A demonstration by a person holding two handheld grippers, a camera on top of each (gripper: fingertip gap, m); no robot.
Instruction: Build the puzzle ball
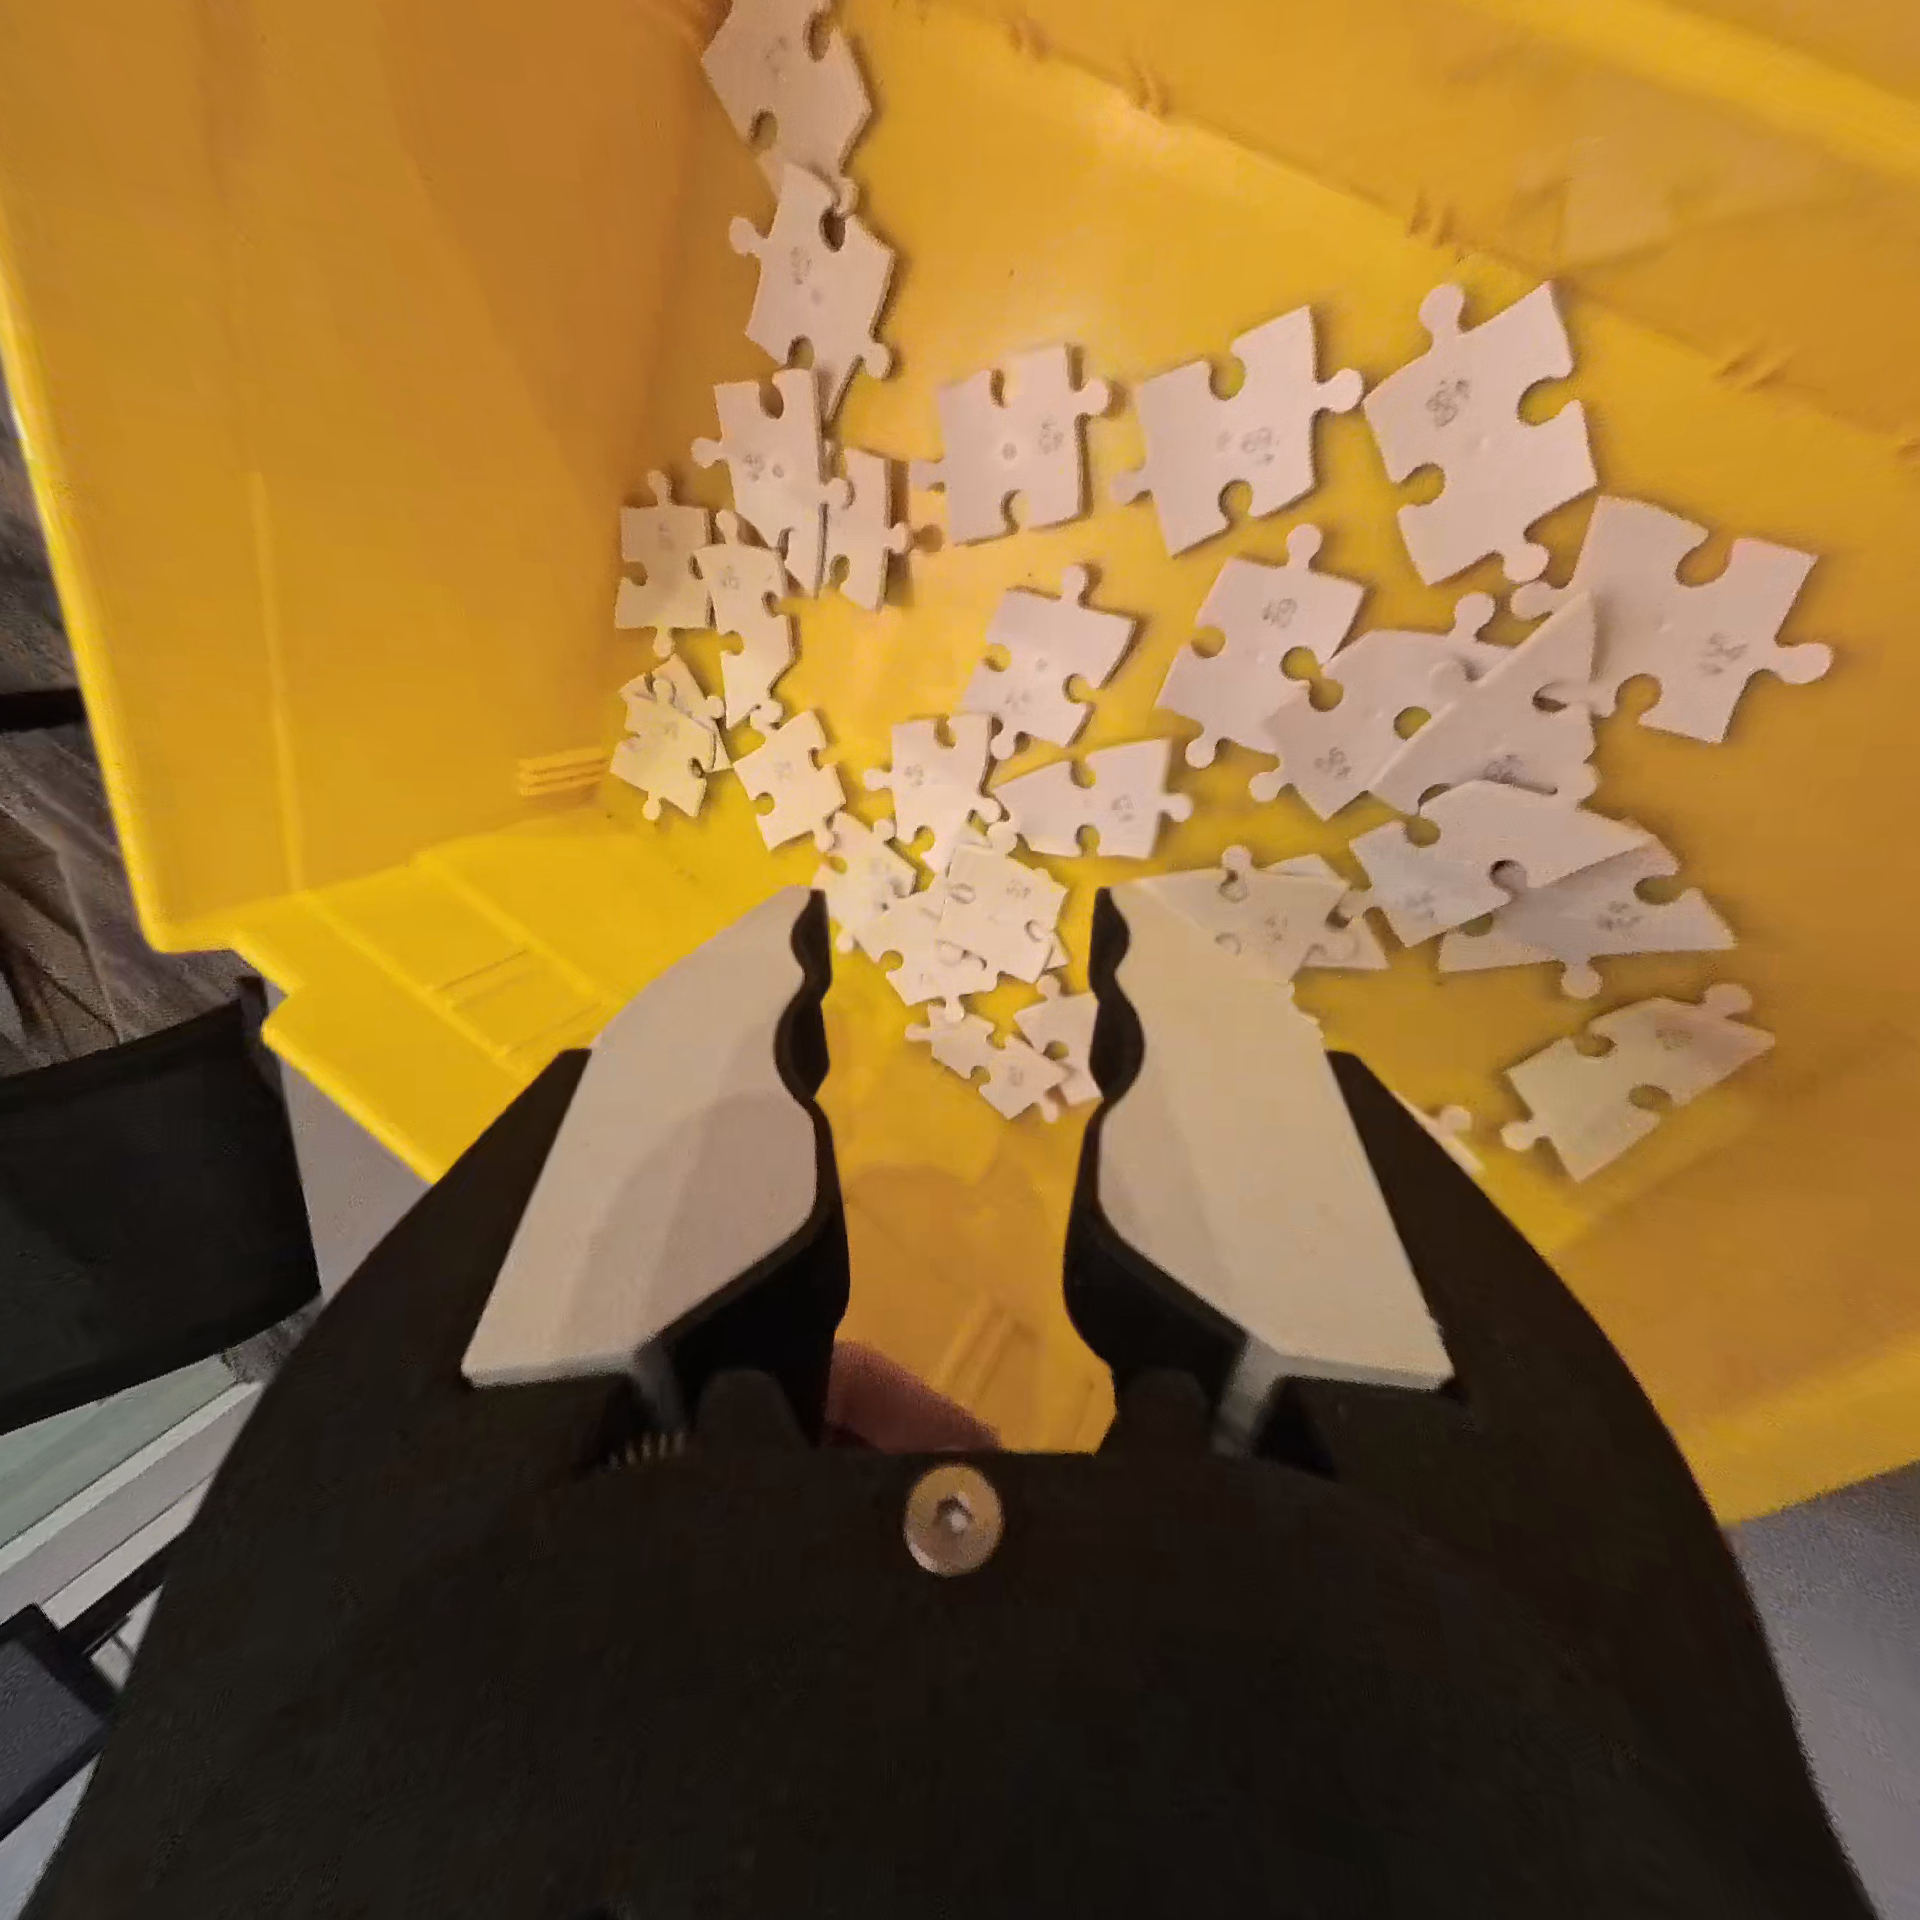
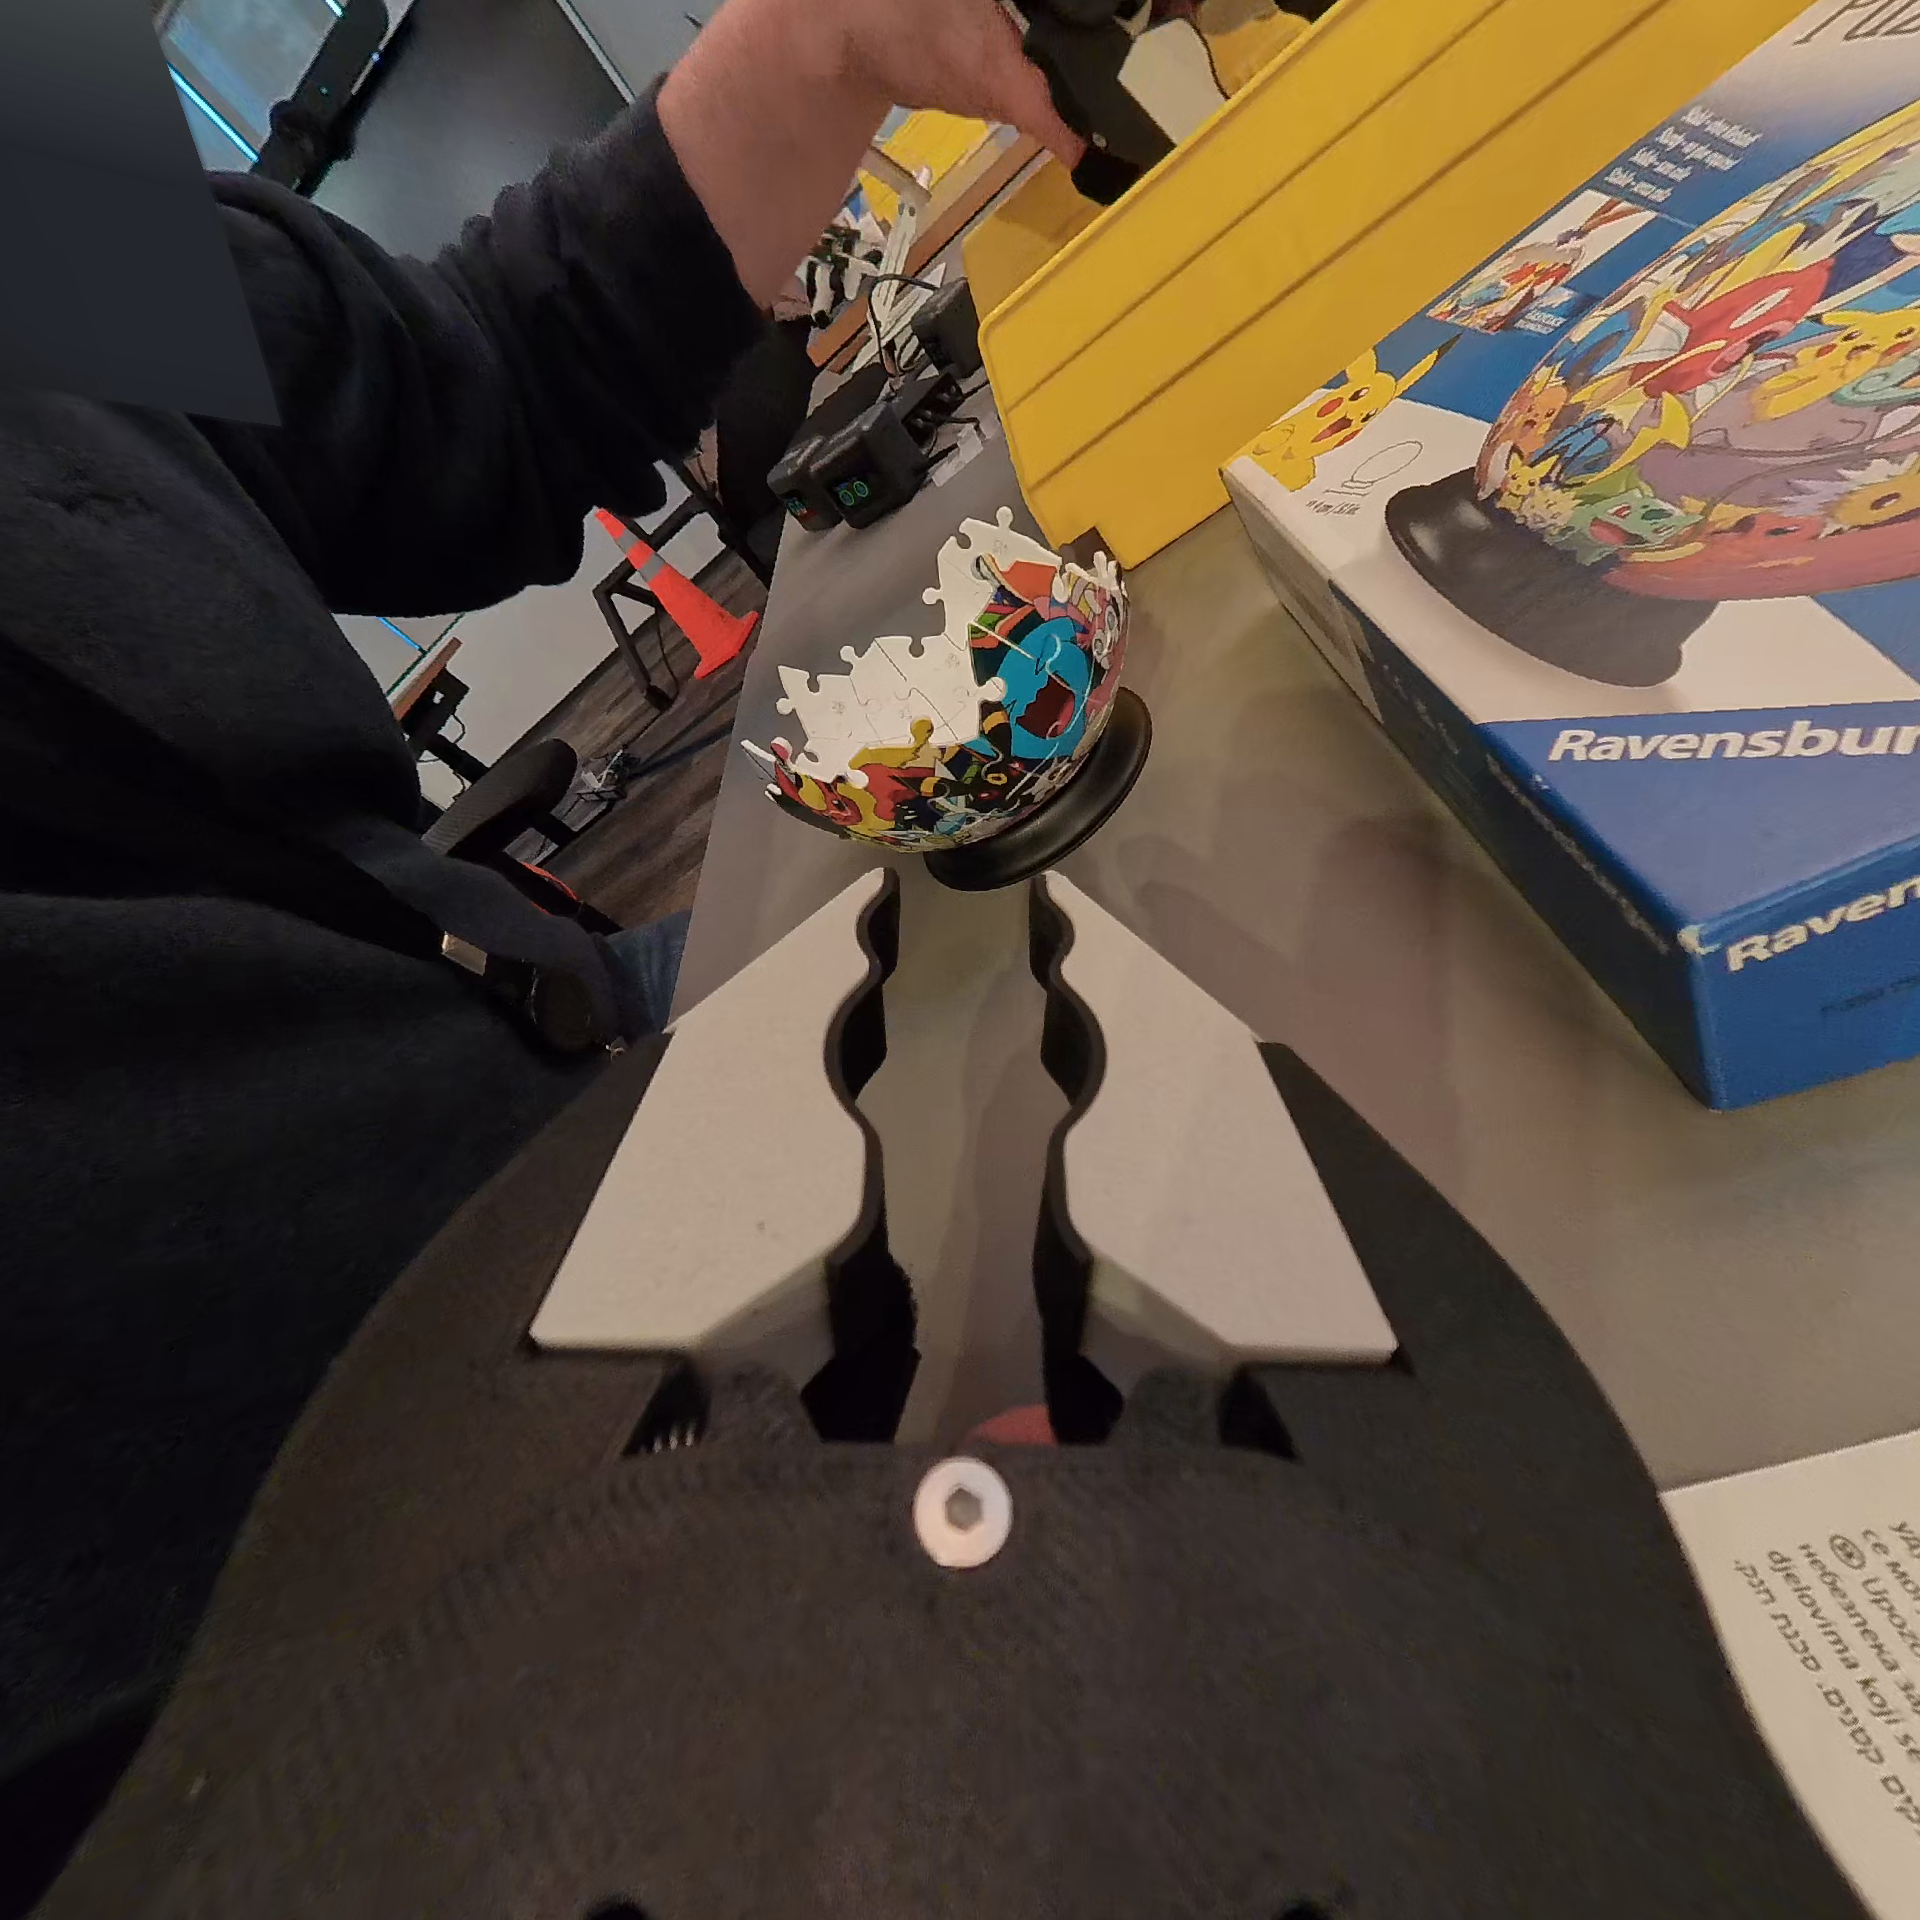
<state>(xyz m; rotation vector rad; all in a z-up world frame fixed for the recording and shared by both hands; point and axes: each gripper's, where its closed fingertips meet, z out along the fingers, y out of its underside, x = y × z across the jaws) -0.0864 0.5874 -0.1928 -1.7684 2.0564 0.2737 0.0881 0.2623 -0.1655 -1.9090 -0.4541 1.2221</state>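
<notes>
In the left wrist view, several white puzzle pieces [image 1: 1247,457] lie face down and scattered inside a yellow bin [image 1: 364,416]. My left gripper [image 1: 961,925] is open and empty, hovering over the bin just above a small heap of pieces [image 1: 987,914]. In the right wrist view, the partly built colourful puzzle ball [image 2: 956,696] sits as an open half shell on a black ring stand [image 2: 1070,810] on the grey table. My right gripper [image 2: 961,894] is open and empty, its tips just short of the stand.
The yellow bin [image 2: 1247,312] stands behind the ball, with a person's hand [image 2: 883,94] and dark sleeve reaching over it. A blue puzzle box [image 2: 1662,675] lies to the right. A printed paper sheet [image 2: 1829,1662] lies at the lower right. The table edge runs left of the ball.
</notes>
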